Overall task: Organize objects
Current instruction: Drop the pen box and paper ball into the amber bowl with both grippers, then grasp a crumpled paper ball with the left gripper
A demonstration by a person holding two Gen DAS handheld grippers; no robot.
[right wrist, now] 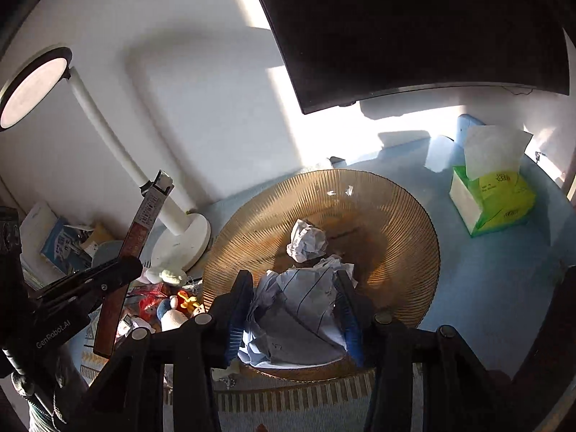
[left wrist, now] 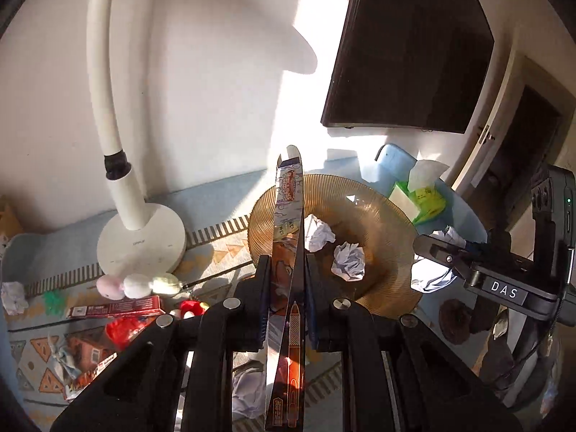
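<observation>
My left gripper is shut on a long flat printed pen box, which stands up between its pads above the table. From the right wrist view the same box rises at the left in the left gripper. My right gripper is shut on a crumpled sheet of lined paper over the near rim of an amber ribbed glass plate. A paper ball lies in the plate. In the left wrist view the plate holds two paper balls, with the right gripper beside it.
A white desk lamp stands left of the plate, with plush toys, a red box and wrappers around its base. A green tissue box sits at the back right. A dark monitor hangs above. Books lie far left.
</observation>
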